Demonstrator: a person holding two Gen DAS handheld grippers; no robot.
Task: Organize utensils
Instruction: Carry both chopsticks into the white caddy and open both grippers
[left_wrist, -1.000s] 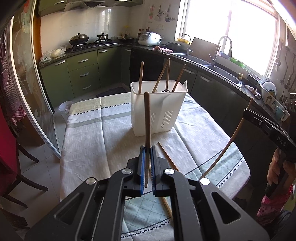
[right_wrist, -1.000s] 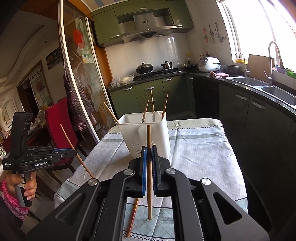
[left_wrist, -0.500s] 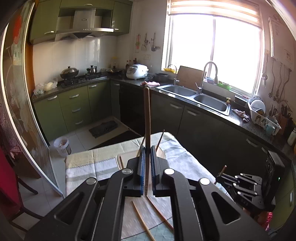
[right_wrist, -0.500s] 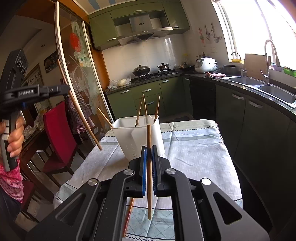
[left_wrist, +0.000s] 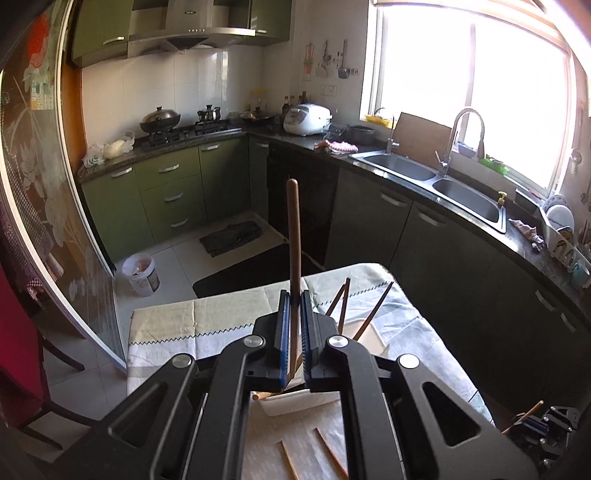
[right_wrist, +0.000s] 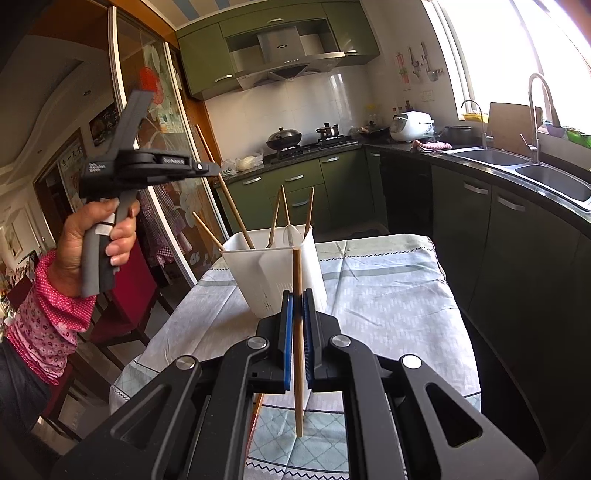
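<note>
A white utensil holder (right_wrist: 275, 275) stands on the clothed table (right_wrist: 388, 295) with several chopsticks leaning in it; it also shows in the left wrist view (left_wrist: 295, 402), below my left gripper. My left gripper (left_wrist: 294, 325) is shut on a brown chopstick (left_wrist: 293, 236). In the right wrist view that gripper (right_wrist: 207, 168) is raised above and left of the holder, its chopstick (right_wrist: 232, 206) slanting down with its lower end inside the holder's rim. My right gripper (right_wrist: 297, 317) is shut on a lighter chopstick (right_wrist: 298, 332), upright, in front of the holder.
Two loose chopsticks (left_wrist: 325, 456) lie on the tablecloth near the front. My right gripper shows low at the right in the left wrist view (left_wrist: 546, 428). A red chair (right_wrist: 125, 291) stands left of the table. Green cabinets, stove and sink (right_wrist: 517, 162) line the walls.
My left gripper has risen from table height to above the holder, and its chopstick's lower end now dips into the holder. My right gripper has stayed near the front with its chopstick.
</note>
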